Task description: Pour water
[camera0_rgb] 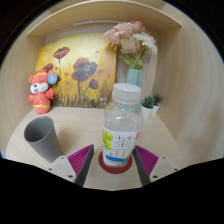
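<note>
Gripper view. Item: water bottle (122,128), capped, upright on the table (75,118), between my pink pads (80,160); I could not tell whether both pressed it. Item: grey cup (43,138), upright, to the left of the bottle, apart from it; I judged it the pouring target, kept within easy reach. Backdrop: poppy painting (78,70), red toy figure (40,89), vase of flowers (133,48).

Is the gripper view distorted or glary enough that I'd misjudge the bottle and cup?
Gripper view: strong fisheye bend, the table edge curves; soft warm light, no harsh glare; bottle between the claw fingers is sharp, label legible; grey cup clear, leaning from distortion; painting and flowers slightly softer.
</note>
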`<state>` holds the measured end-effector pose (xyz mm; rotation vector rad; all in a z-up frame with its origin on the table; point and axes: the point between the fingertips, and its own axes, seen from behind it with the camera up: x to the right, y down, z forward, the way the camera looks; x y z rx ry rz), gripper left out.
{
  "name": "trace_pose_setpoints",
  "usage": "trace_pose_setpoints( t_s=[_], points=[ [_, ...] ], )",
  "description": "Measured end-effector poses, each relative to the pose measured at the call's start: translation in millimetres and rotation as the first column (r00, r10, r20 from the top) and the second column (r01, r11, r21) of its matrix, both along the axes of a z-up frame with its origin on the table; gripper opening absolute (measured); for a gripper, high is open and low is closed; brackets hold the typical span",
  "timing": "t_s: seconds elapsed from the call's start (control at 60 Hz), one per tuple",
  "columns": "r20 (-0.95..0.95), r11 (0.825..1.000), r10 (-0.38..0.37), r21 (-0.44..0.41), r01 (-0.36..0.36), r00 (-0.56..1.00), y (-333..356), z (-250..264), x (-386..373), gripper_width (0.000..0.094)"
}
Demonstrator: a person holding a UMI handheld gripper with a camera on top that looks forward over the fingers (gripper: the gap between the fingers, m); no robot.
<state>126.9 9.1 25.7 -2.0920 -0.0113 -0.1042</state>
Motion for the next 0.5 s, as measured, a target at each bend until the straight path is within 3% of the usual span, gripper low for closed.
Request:
trace_pose_setpoints(
  t_s=[0.15, 0.3, 0.5],
  points=[
    [0.008, 0.995, -0.04, -0.088, 0.041, 0.999, -46.7, -20.0, -3.6, 0.0785],
    [0.048, 0.978, -0.05, -0.2, 0.059, 0.998, -117.7, -32.0, -23.0, 0.0782],
    [-0.016, 0.987, -0.048, -0.157, 0.044, 0.999, -168.3, 25.6, -89.8, 0.0782]
  ],
)
